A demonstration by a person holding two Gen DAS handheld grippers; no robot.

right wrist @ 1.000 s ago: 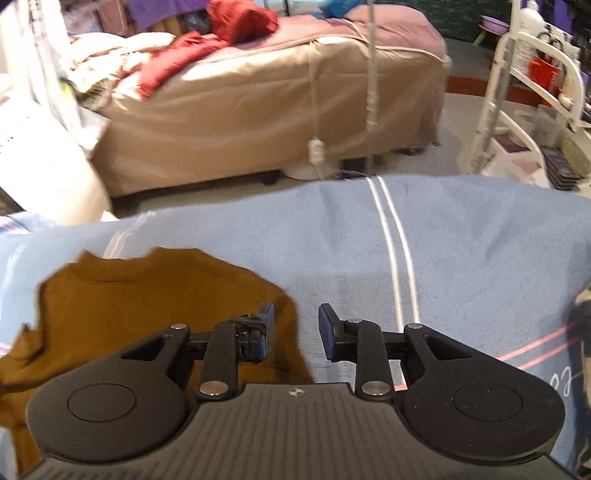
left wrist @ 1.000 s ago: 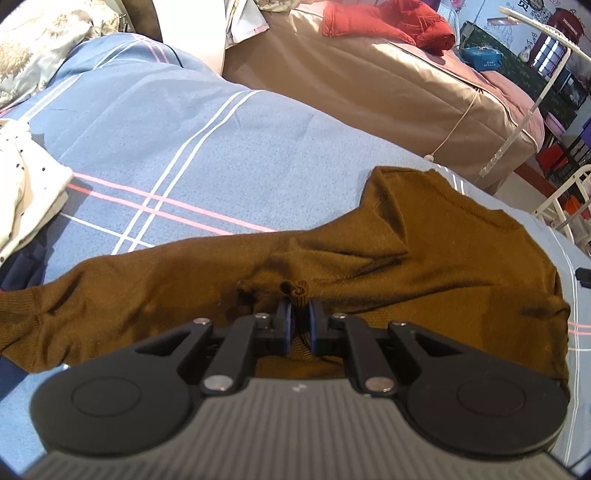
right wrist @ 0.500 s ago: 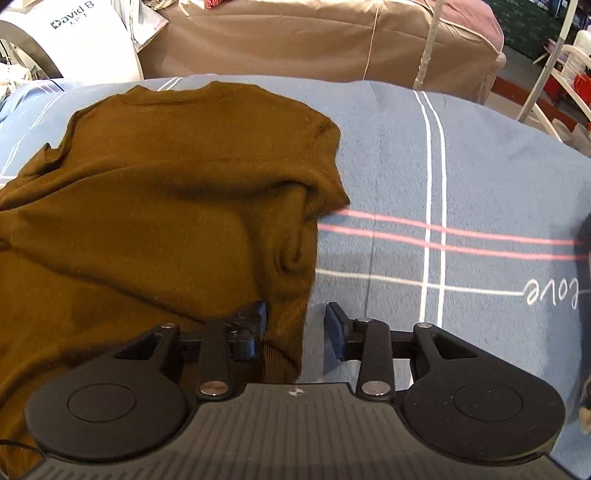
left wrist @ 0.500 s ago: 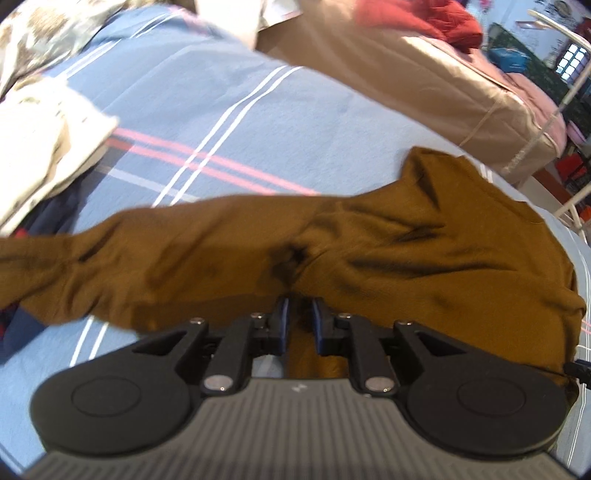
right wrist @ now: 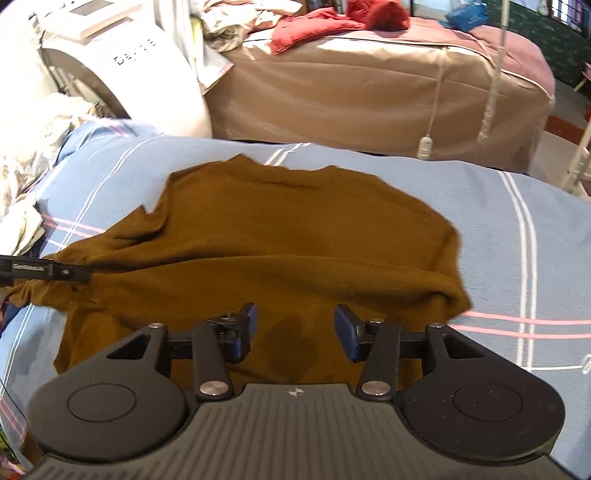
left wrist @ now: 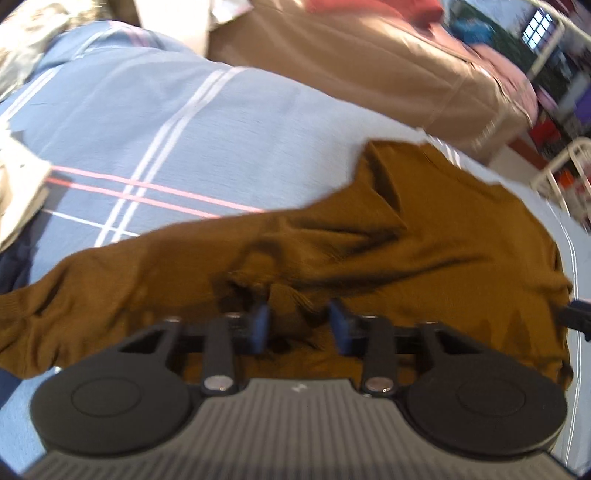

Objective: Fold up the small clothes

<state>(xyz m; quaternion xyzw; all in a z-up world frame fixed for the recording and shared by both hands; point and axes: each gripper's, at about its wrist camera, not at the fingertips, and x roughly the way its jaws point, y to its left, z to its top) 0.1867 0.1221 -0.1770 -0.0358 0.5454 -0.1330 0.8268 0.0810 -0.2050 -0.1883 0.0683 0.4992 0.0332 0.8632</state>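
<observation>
- A brown sweater (right wrist: 295, 236) lies spread on a blue bedsheet (right wrist: 517, 229) with white and pink stripes. Its body is mostly flat, and one sleeve (left wrist: 92, 295) stretches out to the left in the left wrist view.
- The left gripper (left wrist: 299, 323) points down at the sweater, near the place where the sleeve meets the body. Its jaws are opening; the gap is still rather narrow. A raised ridge of brown cloth stands between the blue pads (left wrist: 261, 325), but the pads do not seem to press on it. This view is blurred, so I cannot be fully sure.
- The right gripper (right wrist: 295, 332) is over the lower part of the sweater, close to its right edge. Its jaws are opening and stand wide. Only flat cloth shows below them, and nothing is held.
- In the right wrist view a dark part of the left gripper shows at the left edge, over the sleeve.
- A pile of pale clothes (right wrist: 33, 155) lies at the left side of the sheet.
- Behind the sheet stands a second bed with a tan cover (right wrist: 351, 92), and a red garment (right wrist: 332, 22) lies on top of it.
</observation>
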